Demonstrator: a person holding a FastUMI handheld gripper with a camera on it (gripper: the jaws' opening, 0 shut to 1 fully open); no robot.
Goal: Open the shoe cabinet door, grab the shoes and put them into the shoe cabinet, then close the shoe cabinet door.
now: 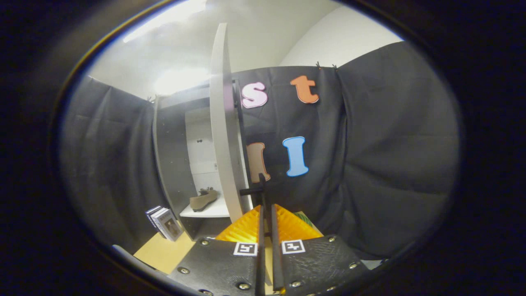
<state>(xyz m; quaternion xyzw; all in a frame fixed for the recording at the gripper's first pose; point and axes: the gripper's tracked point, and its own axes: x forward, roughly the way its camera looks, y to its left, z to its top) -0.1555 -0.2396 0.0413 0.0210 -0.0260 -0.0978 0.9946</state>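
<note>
Gripper view. Gripper (266, 224): fingers drawn together with a thin gap, seemingly clamped on the dark door handle (254, 190) just ahead of the tips; contact partly hidden. Cabinet door (223, 135): white, swung open, edge-on, directly beyond the fingers. Shoe cabinet (174, 164): grey, interior exposed beside the door. Shoe (203, 198): tan, lying on the white shelf (207, 211) inside, near its front edge. Books (164, 222): standing tilted on the bench (162, 253), just beside the cabinet's outer corner.
</note>
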